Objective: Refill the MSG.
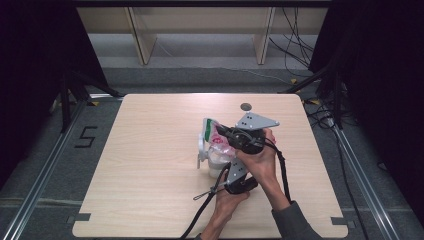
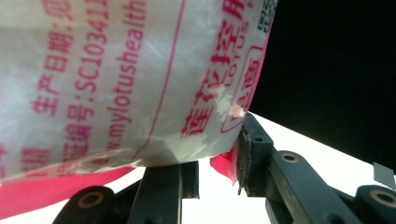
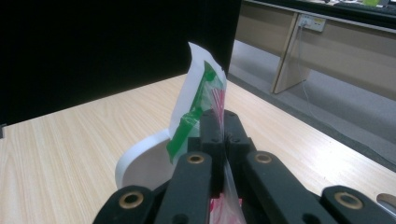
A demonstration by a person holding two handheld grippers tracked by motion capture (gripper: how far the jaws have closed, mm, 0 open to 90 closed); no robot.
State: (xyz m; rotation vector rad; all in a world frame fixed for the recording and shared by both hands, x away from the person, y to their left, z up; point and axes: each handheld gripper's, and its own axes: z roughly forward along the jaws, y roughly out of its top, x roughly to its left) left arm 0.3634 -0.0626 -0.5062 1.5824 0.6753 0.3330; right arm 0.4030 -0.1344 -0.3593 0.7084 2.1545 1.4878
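Observation:
A clear plastic bag (image 1: 214,134) with a green strip and pink print stands in a white mug (image 1: 215,162) near the table's middle. My right gripper (image 1: 221,131) comes in from the right, shut on the bag's top edge. In the right gripper view the jaws (image 3: 218,126) pinch the thin film just beside the green strip (image 3: 194,112), with the mug's white rim (image 3: 140,163) behind. My left gripper (image 1: 223,169) sits low at the mug's near right. In the left gripper view its jaws (image 2: 217,163) are closed on the bag's (image 2: 121,79) pink lower part; the right pad (image 2: 245,151) presses the film.
The wooden table (image 1: 150,190) has a small dark round mark (image 1: 245,106) behind the grippers. Black cables trail from both grippers toward the front edge. Shelf legs and floor cables lie beyond the far edge, and a "5" mark (image 1: 86,136) is on the floor at left.

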